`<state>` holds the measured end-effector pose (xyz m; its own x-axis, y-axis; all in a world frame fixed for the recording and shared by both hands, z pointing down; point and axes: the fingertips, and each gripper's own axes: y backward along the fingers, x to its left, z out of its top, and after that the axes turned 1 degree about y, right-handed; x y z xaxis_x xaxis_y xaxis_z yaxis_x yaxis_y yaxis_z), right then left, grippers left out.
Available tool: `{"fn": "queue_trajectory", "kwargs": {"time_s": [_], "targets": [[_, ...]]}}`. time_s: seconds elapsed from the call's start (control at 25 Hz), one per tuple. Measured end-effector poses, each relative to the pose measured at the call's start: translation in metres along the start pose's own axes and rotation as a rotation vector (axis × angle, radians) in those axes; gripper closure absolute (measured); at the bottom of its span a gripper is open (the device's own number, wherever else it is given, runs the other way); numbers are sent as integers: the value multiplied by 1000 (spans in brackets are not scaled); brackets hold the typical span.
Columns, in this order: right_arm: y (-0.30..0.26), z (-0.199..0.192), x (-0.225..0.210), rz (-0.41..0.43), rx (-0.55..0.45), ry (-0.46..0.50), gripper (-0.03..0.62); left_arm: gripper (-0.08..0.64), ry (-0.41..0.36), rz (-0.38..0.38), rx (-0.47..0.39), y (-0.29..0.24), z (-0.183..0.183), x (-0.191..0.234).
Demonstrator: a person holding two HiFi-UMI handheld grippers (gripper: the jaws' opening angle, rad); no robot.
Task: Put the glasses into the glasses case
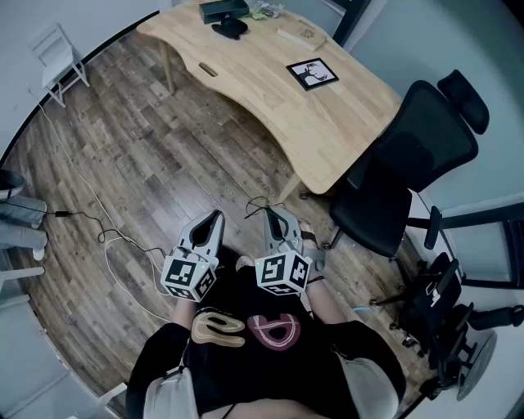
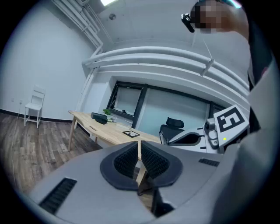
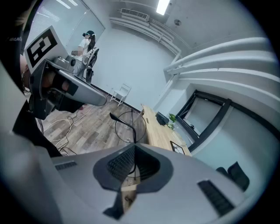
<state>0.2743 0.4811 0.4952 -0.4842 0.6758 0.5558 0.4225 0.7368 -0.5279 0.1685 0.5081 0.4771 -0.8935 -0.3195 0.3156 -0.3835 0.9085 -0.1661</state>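
I hold both grippers close to my body, above the wooden floor. My right gripper (image 1: 271, 214) (image 3: 133, 154) is shut on thin black wire-framed glasses (image 3: 129, 124) (image 1: 257, 204), whose round lens and temple stick up from between the jaws. The left gripper (image 1: 214, 218) (image 2: 140, 152) is beside it, shut with nothing in it. A dark oval glasses case (image 1: 230, 29) (image 2: 99, 117) lies at the far end of the light wooden desk (image 1: 286, 98), well away from both grippers.
A black box (image 1: 223, 10) and a plant stand by the case; a framed picture (image 1: 312, 74) lies mid-desk. A black office chair (image 1: 409, 164) is at the desk's right. Cables (image 1: 115, 245) trail over the floor on the left, and a white chair (image 1: 59, 53) stands at the far left.
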Motion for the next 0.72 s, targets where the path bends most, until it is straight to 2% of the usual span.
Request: {"fn": "queue_trajectory", "kwargs": {"time_s": [0.4, 0.72], "targets": [[-36, 26, -6, -23, 21, -34, 581, 526, 3, -30, 12, -19, 16, 43], [-75, 57, -27, -83, 14, -76, 581, 526, -3, -76, 26, -51, 36, 88]]}}
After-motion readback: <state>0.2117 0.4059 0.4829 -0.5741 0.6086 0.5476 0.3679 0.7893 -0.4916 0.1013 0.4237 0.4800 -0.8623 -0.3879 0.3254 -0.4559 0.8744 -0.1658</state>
